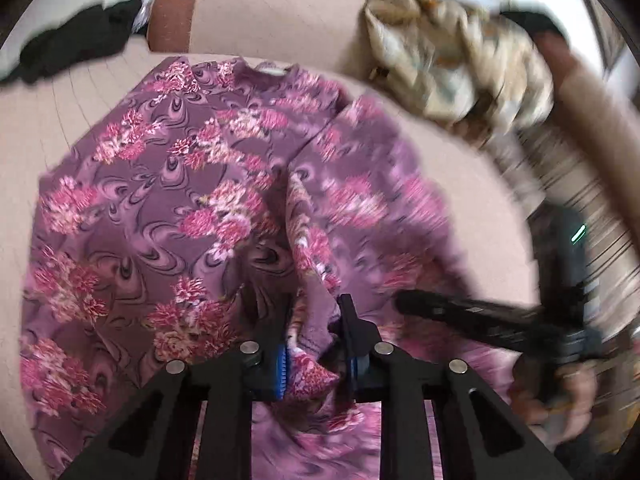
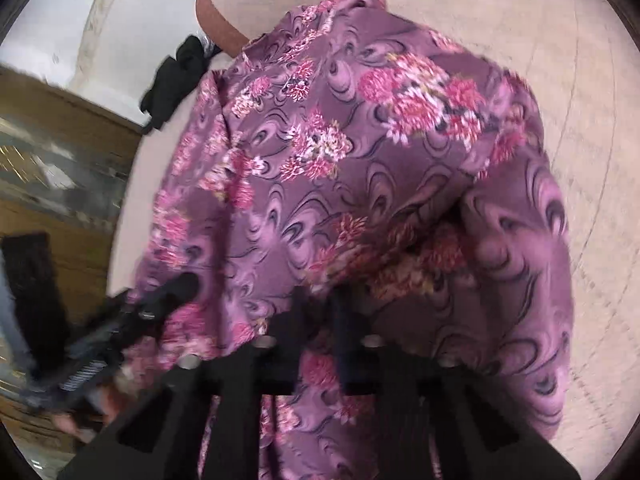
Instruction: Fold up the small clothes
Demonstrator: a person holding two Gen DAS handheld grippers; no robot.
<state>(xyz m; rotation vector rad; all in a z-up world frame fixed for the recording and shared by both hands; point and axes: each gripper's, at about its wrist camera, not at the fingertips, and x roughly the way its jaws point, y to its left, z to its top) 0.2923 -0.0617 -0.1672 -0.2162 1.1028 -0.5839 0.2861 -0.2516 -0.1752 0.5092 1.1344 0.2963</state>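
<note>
Both jaws are clenched on the near hem of the purple floral garment [image 1: 168, 200]: left gripper [image 1: 316, 344] on a bunched fold, right gripper [image 2: 320, 320] likewise. It lies spread on the beige surface [image 1: 36, 120]; folding has barely started, and other clothes [image 1: 440, 52] wait.

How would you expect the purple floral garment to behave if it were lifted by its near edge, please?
The garment is probably floppy: it already bunches into soft folds between the left claw pads. It likely drapes and sags rather than holding shape, as its creases in the right wrist view suggest. It looks thin, so probably light, though it might drag on the beige surface.
</note>
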